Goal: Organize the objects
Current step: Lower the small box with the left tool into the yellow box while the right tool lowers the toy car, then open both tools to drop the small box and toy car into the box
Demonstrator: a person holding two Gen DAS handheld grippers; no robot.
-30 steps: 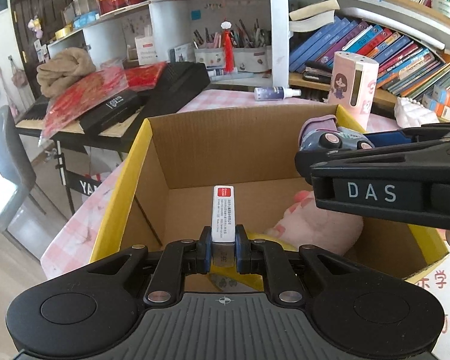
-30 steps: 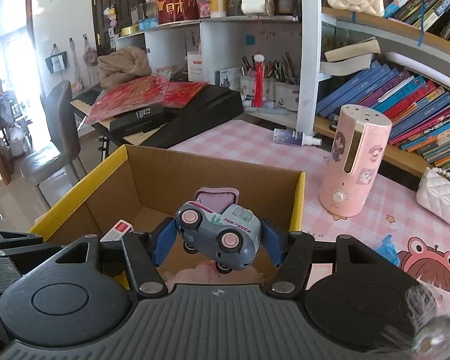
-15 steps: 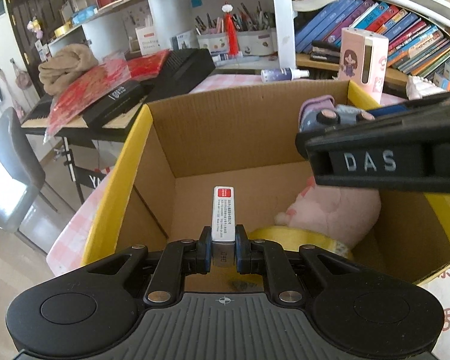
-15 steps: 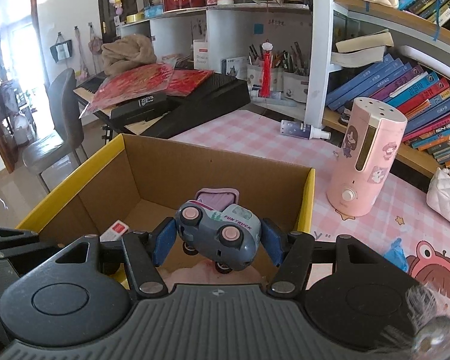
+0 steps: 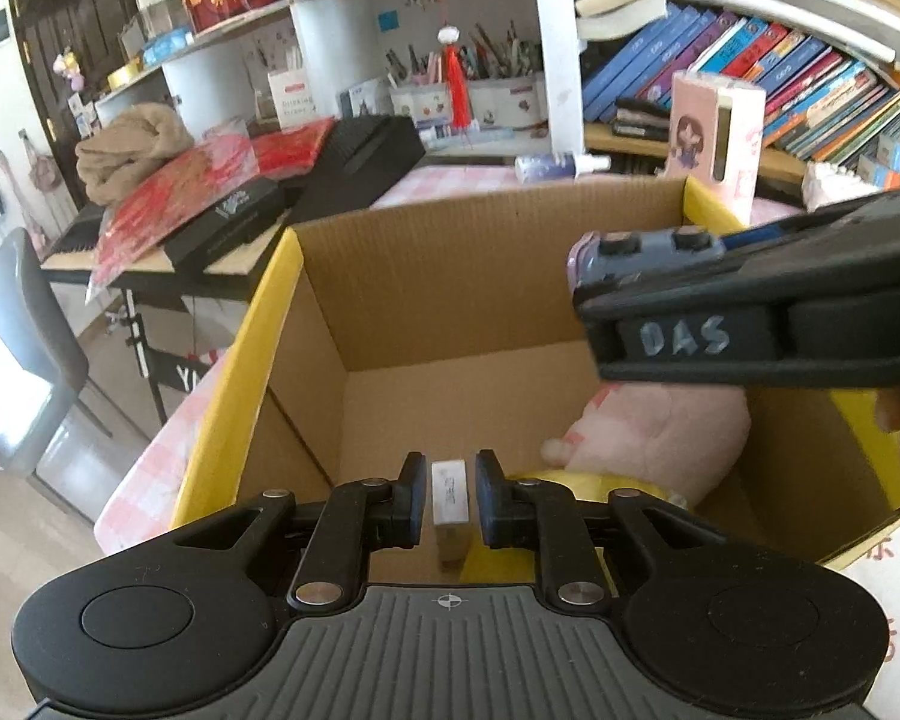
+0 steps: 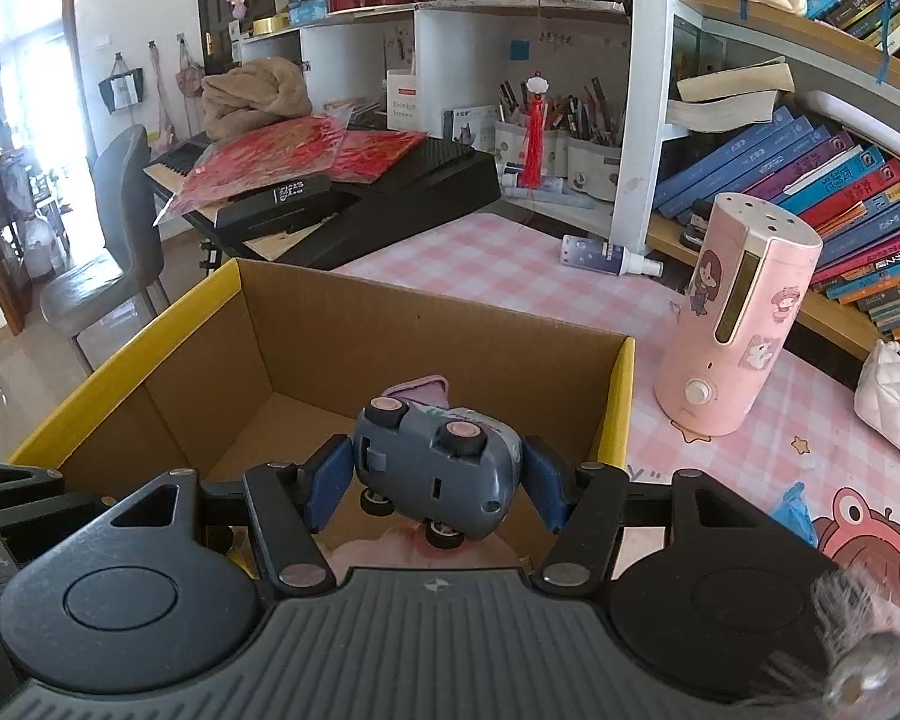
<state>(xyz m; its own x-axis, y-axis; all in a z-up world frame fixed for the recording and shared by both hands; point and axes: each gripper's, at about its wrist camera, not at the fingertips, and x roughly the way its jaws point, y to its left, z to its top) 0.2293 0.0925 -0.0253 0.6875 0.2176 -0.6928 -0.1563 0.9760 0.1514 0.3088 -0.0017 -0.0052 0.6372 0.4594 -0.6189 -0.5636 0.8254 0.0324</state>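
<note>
An open cardboard box with yellow rims [image 5: 270, 312] [image 6: 120, 360] stands on the pink checked table. My left gripper [image 5: 447, 498] is open inside the box; the small white box [image 5: 449, 501] sits loose between its pads, tipping down. My right gripper [image 6: 438, 474] is over the box. Its pads stand slightly apart from the blue-grey toy car [image 6: 438, 462], which tilts nose down between them; the car also shows in the left wrist view [image 5: 642, 258]. A pink plush [image 5: 654, 438] and a yellow tape roll [image 5: 576, 486] lie in the box.
A pink cylindrical dispenser [image 6: 744, 324] stands right of the box, a white quilted purse [image 6: 894, 408] further right. A small spray bottle [image 6: 606, 255] lies behind the box. A black keyboard with red packets [image 6: 342, 180] and a grey chair [image 6: 114, 252] are at the left. Bookshelves fill the back.
Both grippers have lowered toward the box and opened. The white box has slipped down between the left pads. The toy car has tipped forward in the right gripper.
</note>
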